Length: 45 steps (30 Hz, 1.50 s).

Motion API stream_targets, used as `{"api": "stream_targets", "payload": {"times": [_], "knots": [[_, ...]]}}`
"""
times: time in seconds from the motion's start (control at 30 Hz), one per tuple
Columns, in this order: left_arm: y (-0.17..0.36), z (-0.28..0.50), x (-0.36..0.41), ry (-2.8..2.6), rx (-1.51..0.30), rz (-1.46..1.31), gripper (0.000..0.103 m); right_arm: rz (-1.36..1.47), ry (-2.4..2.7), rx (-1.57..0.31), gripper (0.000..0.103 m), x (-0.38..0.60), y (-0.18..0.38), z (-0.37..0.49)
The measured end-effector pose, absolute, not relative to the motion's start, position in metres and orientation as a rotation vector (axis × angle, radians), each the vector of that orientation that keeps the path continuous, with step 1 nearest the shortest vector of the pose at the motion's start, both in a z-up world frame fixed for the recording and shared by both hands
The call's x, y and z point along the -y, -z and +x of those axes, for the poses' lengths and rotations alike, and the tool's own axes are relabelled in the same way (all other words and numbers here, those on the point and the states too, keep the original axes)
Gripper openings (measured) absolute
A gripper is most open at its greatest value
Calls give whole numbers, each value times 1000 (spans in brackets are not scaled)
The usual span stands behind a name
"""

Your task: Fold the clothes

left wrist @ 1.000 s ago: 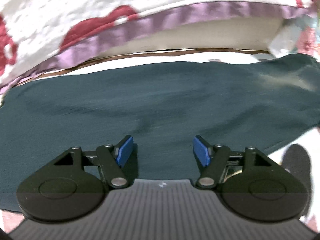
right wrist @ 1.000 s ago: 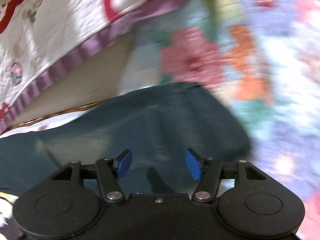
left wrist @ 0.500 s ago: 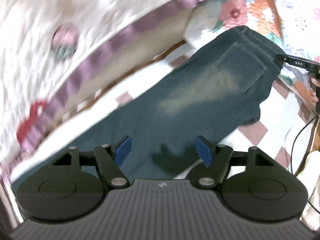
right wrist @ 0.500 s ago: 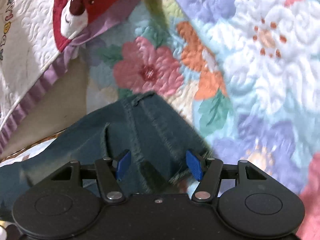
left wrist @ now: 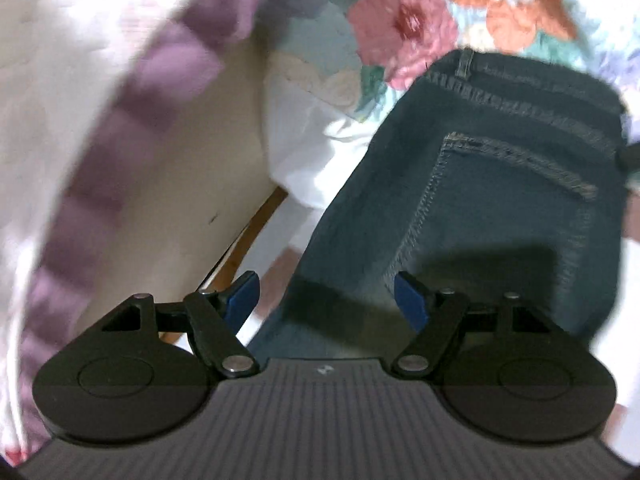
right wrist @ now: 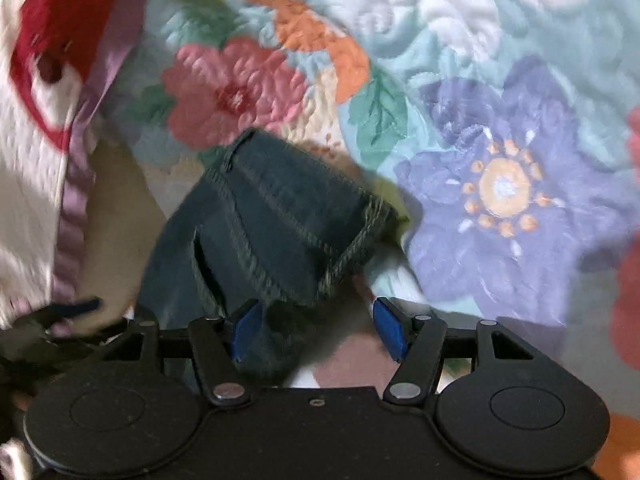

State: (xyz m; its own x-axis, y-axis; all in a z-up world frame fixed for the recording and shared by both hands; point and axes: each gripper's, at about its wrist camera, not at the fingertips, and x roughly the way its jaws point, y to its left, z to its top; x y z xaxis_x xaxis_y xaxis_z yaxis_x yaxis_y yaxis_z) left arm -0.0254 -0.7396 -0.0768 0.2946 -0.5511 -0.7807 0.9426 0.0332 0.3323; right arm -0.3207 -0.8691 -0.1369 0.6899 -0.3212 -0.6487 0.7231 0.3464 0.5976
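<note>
Both grippers shifted to jeans (left wrist: 500, 208) waistband | jaws apart | labels blurred, seemingly none

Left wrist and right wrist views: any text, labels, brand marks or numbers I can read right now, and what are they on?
No readable words or numbers in either view.
Left claw: a small pale mark on its grey body, too small to read.
Jeans: stitching and a back pocket only, no label showing.
Floral quilt: flower pattern, no lettering.
White quilt: a red shape, blurred, no legible letters.
</note>
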Motion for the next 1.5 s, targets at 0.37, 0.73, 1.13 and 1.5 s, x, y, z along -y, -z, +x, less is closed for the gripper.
{"api": "stream_targets", "payload": {"times": [0.37, 0.73, 1.13, 1.5], "knots": [[96, -5, 770, 1181, -537, 859, 2, 996, 728, -377, 69, 881, 144, -309], [61, 12, 732, 1128, -618, 343, 39, 1044, 698, -356, 73, 882, 149, -313], [78, -34, 611, 1133, -659, 301, 46, 1166, 601, -272, 73, 876, 171, -300], [111, -26, 568, 1127, -764, 228, 53, 600, 561, -101, 30, 843, 59, -285]]}}
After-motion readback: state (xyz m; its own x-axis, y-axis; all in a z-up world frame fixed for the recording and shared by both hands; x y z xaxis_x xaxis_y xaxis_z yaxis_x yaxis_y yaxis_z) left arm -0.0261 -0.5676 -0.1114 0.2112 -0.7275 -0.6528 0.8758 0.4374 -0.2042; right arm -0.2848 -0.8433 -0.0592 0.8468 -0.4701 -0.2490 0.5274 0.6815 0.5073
